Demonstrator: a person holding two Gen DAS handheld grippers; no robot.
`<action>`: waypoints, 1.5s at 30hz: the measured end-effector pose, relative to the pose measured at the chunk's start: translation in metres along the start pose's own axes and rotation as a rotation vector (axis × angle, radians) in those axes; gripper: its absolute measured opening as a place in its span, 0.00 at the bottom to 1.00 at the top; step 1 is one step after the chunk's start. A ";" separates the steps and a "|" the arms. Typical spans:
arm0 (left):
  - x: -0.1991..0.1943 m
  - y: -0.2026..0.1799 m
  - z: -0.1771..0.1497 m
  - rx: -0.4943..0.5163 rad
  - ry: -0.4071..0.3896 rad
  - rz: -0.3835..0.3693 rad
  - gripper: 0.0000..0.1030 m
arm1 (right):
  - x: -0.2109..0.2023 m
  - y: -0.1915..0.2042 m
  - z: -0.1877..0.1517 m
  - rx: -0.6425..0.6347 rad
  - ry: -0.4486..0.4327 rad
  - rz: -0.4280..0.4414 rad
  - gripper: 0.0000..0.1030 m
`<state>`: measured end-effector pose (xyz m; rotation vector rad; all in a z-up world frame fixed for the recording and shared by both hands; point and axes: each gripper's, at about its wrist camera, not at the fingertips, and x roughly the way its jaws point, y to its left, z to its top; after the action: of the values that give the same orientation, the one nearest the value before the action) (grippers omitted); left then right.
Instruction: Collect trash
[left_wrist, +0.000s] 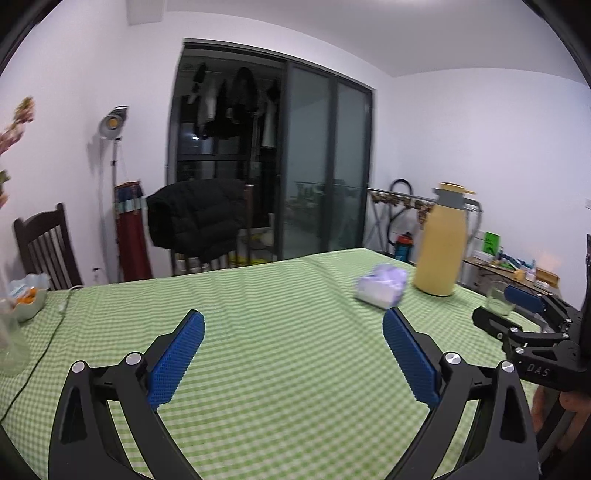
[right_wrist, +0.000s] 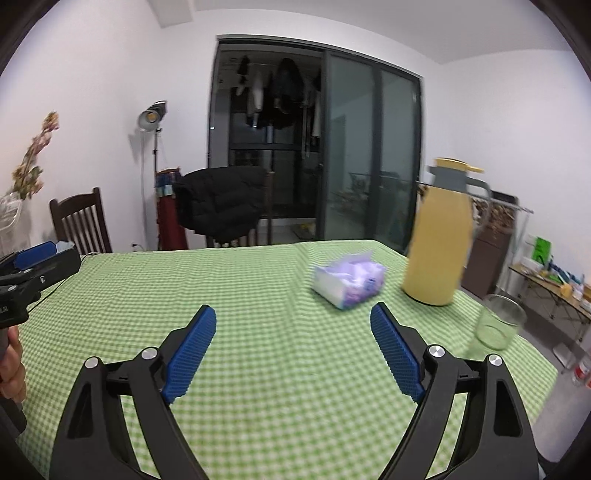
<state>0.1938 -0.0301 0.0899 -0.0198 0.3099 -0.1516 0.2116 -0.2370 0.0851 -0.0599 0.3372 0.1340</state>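
Observation:
A purple and white tissue pack (left_wrist: 382, 290) lies on the green checked tablecloth (left_wrist: 280, 332), ahead and right of my left gripper (left_wrist: 293, 325). It also shows in the right wrist view (right_wrist: 349, 282), just beyond my right gripper (right_wrist: 293, 319). Both grippers are open and empty, held above the cloth. My right gripper also shows at the right edge of the left wrist view (left_wrist: 517, 306). My left gripper shows at the left edge of the right wrist view (right_wrist: 37, 262). No loose trash item is clearly visible.
A yellow thermos jug (right_wrist: 439, 236) stands right of the tissue pack, with a glass cup (right_wrist: 498, 323) near the table's right edge. A green bowl with orange pieces (left_wrist: 27, 301), a clear vase (left_wrist: 9, 343) and a cable (left_wrist: 48, 339) are at the left. Chairs (right_wrist: 221, 206) stand behind.

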 end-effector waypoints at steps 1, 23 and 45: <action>0.001 0.008 -0.003 -0.005 -0.003 0.019 0.91 | 0.001 0.007 -0.001 -0.006 -0.005 0.007 0.80; -0.007 0.119 -0.080 -0.065 0.042 0.254 0.92 | 0.029 0.029 -0.062 0.052 0.024 -0.004 0.83; -0.008 0.117 -0.081 -0.058 0.037 0.272 0.93 | 0.017 0.026 -0.064 0.083 -0.050 -0.045 0.92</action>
<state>0.1781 0.0873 0.0100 -0.0322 0.3511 0.1272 0.2028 -0.2141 0.0184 0.0178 0.2914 0.0765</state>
